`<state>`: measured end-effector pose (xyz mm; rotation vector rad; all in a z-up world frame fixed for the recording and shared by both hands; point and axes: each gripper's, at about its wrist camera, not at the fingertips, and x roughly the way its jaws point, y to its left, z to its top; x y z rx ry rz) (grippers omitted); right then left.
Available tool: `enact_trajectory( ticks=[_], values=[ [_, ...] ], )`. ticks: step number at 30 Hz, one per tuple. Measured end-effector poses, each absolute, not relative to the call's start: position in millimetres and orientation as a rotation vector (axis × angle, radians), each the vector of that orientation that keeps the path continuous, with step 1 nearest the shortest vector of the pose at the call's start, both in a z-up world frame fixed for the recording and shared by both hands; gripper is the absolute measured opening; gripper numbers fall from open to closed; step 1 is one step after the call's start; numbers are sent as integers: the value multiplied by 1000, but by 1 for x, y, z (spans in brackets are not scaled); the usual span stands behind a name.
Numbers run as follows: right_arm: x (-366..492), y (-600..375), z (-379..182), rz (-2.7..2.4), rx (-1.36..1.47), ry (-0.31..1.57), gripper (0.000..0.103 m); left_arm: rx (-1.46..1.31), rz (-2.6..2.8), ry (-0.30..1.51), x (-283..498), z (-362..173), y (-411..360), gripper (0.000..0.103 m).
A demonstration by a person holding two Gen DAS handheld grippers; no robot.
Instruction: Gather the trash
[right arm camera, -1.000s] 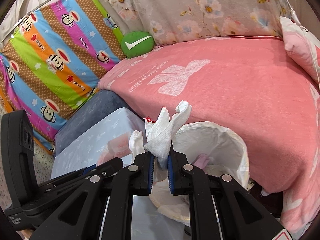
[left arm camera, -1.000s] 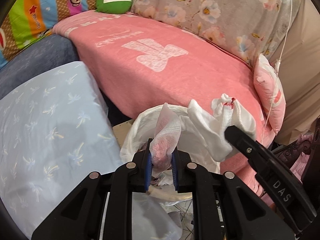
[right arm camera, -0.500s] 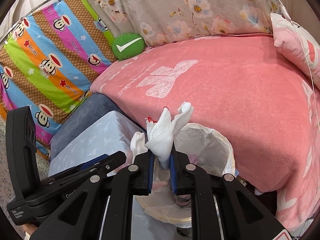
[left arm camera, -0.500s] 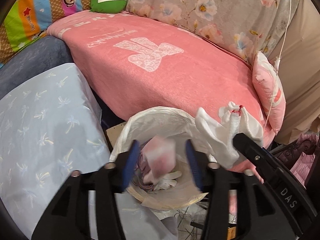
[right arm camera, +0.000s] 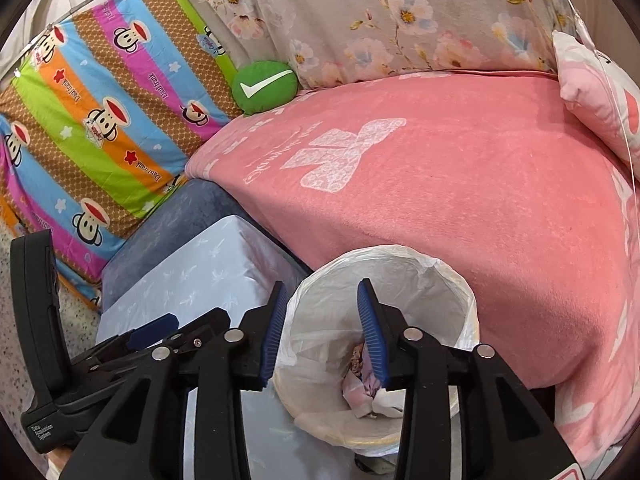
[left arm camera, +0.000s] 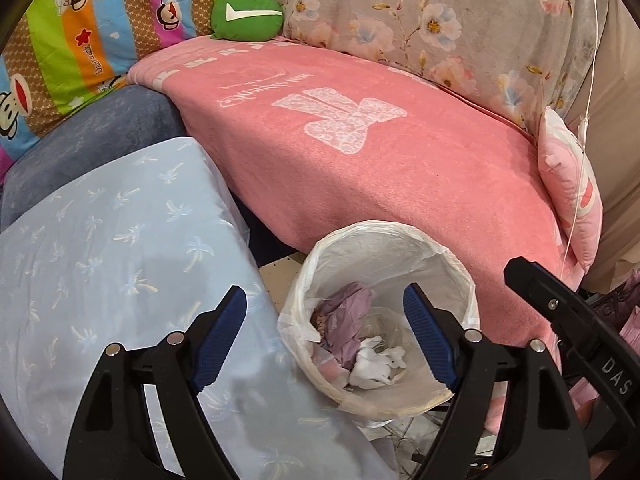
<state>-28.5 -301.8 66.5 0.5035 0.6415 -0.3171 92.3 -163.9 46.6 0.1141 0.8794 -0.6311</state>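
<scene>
A small bin lined with a white plastic bag [left arm camera: 460,276] stands on the floor against the pink-covered sofa; it also shows in the right wrist view [right arm camera: 468,300]. Inside lie crumpled white tissue [left arm camera: 378,364], purple paper [left arm camera: 348,320] and a pinkish scrap [right arm camera: 360,392]. My left gripper [left arm camera: 324,336] is open and empty, hovering over the bin's left side. My right gripper [right arm camera: 322,328] is open and empty above the bin's mouth. The right gripper's black body [left arm camera: 572,320] shows at the right of the left wrist view.
A light blue cloth-covered table [left arm camera: 100,260] lies left of the bin. The pink blanket [left arm camera: 380,160] covers the sofa seat behind it, with a green cushion [left arm camera: 246,16] and a pink pillow [left arm camera: 572,184]. A colourful monkey-print cloth [right arm camera: 100,128] hangs at the left.
Both grippers opened. The pink-white tissue left the left gripper first, then the white tissue left the right gripper; both now lie in the bin. Both grippers have risen a little.
</scene>
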Motion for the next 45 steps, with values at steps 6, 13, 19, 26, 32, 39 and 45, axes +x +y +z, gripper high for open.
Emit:
enact_trajectory(
  ticks=[6, 13, 19, 26, 32, 39, 45],
  values=[
    [-33, -298, 66, -328, 478, 664, 42, 144, -597, 858, 88, 47, -154, 77],
    [-34, -282, 66, -339, 391, 706, 57, 154, -560, 840, 82, 47, -143, 87],
    [-37, -270, 63, -365, 325, 730, 66, 163, -537, 842, 78, 44, -135, 90],
    [-40, -260, 55, -351, 312, 760, 80, 167, -501, 860, 75, 39, -125, 92],
    [-45, -255, 50, -359, 293, 776, 87, 188, -472, 864, 71, 34, -122, 94],
    [-53, -251, 44, -394, 259, 784, 98, 191, -460, 878, 69, 31, -118, 94],
    [-58, -248, 39, -399, 242, 798, 98, 201, -455, 877, 66, 28, -118, 94]
  ],
)
